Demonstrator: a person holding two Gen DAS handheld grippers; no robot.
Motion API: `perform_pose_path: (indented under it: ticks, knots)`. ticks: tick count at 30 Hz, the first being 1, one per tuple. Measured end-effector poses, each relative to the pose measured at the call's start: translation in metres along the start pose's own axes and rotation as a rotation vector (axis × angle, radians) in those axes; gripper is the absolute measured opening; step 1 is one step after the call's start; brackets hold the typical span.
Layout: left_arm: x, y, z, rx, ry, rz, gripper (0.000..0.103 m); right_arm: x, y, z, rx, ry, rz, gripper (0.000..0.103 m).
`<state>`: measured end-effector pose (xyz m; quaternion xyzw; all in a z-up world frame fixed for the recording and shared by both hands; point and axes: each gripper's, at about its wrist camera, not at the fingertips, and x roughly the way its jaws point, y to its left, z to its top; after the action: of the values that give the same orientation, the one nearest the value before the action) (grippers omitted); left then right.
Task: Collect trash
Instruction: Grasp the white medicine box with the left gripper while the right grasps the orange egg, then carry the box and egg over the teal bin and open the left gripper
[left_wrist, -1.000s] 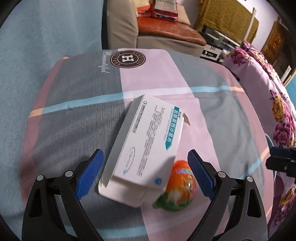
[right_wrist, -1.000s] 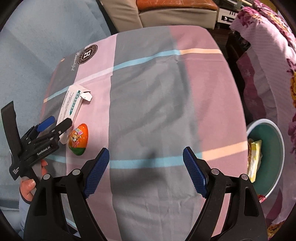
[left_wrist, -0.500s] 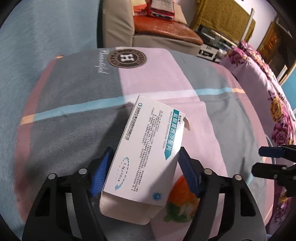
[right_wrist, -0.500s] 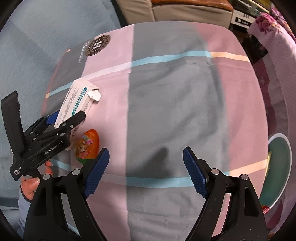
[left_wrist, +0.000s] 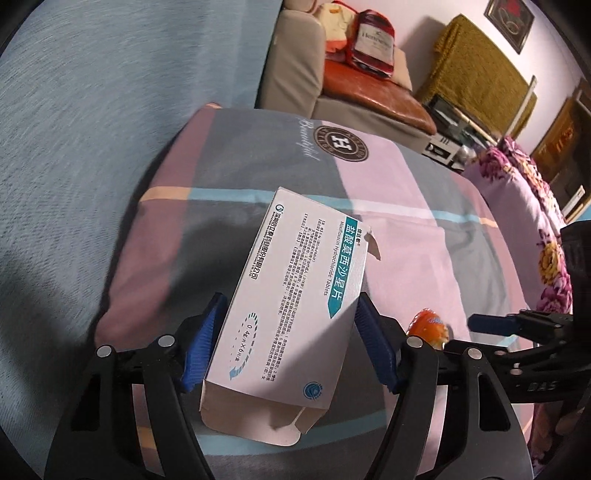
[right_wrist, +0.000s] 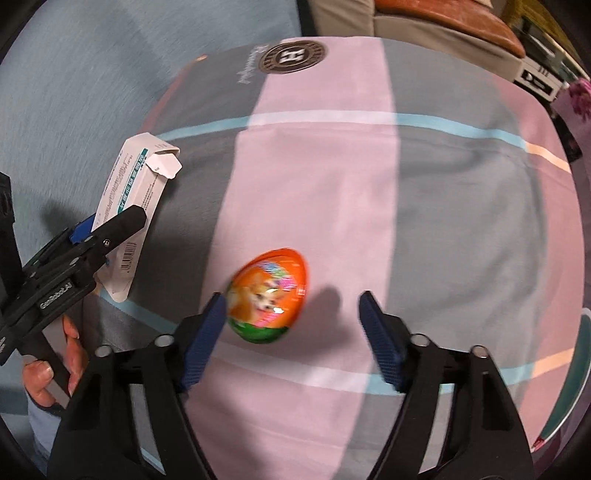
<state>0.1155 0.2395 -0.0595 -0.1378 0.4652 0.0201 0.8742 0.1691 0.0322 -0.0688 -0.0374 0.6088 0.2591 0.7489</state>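
Note:
My left gripper is shut on a white medicine box with teal print and holds it lifted above the bed. The box also shows in the right wrist view, clamped in the left gripper, its end flap open. An orange and green toy egg lies on the checked bedcover. My right gripper is open, with the egg just ahead of its left finger. The egg shows partly behind the left gripper's right finger.
A teal basin stands off the bed's right edge. A beige sofa with an orange cushion and a red bag stands beyond the bed's far end. A flowered quilt lies at the right.
My left gripper closed on the medicine box and lifted it off the bedcover. My right gripper moved left to the toy egg, which now sits close in front of it.

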Motion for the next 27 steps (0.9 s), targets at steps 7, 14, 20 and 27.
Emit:
perform_pose_path:
  ticks: [7, 14, 20, 27]
  knots:
    - [-0.004, 0.009, -0.005, -0.026, -0.002, -0.004, 0.071, 0.016, 0.02, -0.003, -0.052, -0.001, -0.027, 0.061]
    - [-0.004, 0.006, -0.011, -0.025, 0.008, -0.005, 0.071, 0.014, 0.03, -0.008, -0.109, -0.036, -0.082, 0.048]
    - [-0.009, -0.01, -0.013, -0.002, 0.007, -0.013, 0.071, -0.01, 0.02, -0.02, -0.103, -0.088, -0.113, 0.048]
    - [-0.019, -0.046, -0.015, 0.049, 0.001, -0.023, 0.071, -0.047, -0.006, -0.037, -0.066, -0.154, -0.129, 0.048]
